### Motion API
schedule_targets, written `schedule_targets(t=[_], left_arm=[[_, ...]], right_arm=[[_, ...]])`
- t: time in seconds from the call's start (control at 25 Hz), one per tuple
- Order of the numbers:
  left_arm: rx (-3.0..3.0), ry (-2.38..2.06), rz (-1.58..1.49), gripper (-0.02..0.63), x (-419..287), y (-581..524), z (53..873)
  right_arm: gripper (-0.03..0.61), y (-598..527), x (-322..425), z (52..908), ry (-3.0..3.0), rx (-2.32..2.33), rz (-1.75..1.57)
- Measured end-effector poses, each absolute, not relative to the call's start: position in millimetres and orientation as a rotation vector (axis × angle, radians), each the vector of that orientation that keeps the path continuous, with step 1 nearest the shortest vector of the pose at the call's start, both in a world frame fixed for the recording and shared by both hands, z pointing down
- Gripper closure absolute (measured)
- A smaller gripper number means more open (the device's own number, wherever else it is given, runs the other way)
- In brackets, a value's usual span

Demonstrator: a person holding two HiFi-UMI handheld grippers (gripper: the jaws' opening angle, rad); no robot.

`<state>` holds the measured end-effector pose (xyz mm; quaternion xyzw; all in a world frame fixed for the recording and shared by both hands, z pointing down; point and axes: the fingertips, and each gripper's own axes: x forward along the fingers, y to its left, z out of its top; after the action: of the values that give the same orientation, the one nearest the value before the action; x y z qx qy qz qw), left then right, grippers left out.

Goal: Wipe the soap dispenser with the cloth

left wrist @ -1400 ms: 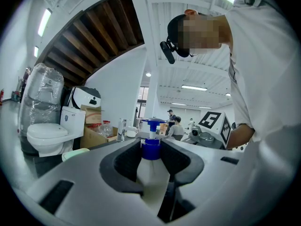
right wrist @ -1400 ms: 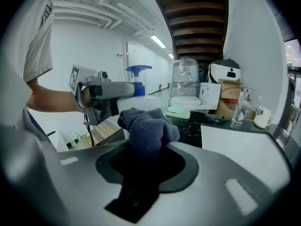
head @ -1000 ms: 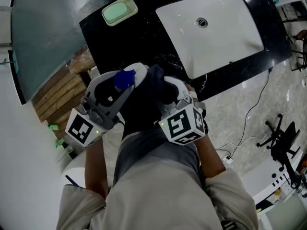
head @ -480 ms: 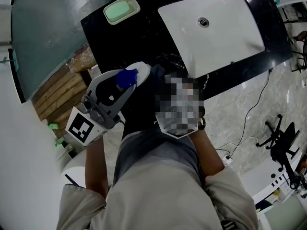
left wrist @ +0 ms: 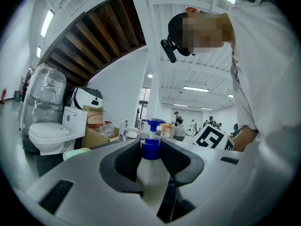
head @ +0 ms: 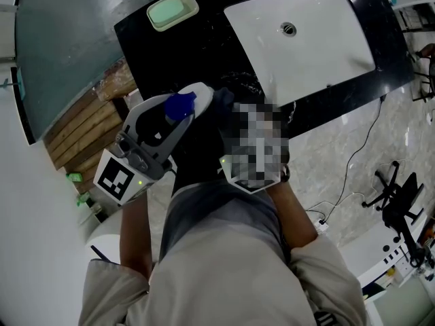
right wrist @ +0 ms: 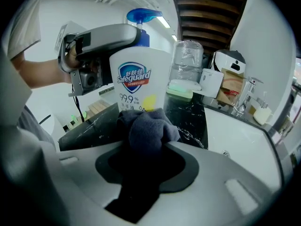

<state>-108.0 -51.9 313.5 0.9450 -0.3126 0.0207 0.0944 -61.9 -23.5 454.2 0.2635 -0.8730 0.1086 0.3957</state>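
Left gripper (left wrist: 151, 160) stands wide, pads clamped on the white soap dispenser (right wrist: 139, 81); right gripper (right wrist: 145, 164) is closed on the dark grey cloth (right wrist: 146, 130); the cloth's bunched end, just ahead of its jaws, presses the dispenser's lower front.

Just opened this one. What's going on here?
A person works with two hand-held grippers by a black counter with a white sink. The left gripper has its jaws closed on a white Safeguard soap dispenser with a blue pump, holding it upright. The right gripper clamps a bunched dark grey cloth, which sits against the lower front of the bottle, below the label. Wiping looks under way.
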Motion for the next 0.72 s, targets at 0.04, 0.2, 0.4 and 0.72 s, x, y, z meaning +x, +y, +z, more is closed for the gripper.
schedule_targets(t=[0.04, 0.2, 0.4, 0.72], left_arm=[[2.799, -0.934, 0.063, 0.485, -107, -52, 314], [2.760, -1.020, 0.019, 0.485, -110, -59, 310], [2.720, -1.097, -0.014, 0.485, -113, -62, 306], [2.725, -1.124, 0.000, 0.485, -111, -60, 307]], right_arm=[[0.454, -23, -62, 453, -2.216, 0.670, 0.281], [0.454, -19, -63, 450, -2.229, 0.673, 0.285], [0.454, -14, -67, 443, -2.250, 0.668, 0.282], [0.454, -10, -70, 424, -2.329, 0.687, 0.344]])
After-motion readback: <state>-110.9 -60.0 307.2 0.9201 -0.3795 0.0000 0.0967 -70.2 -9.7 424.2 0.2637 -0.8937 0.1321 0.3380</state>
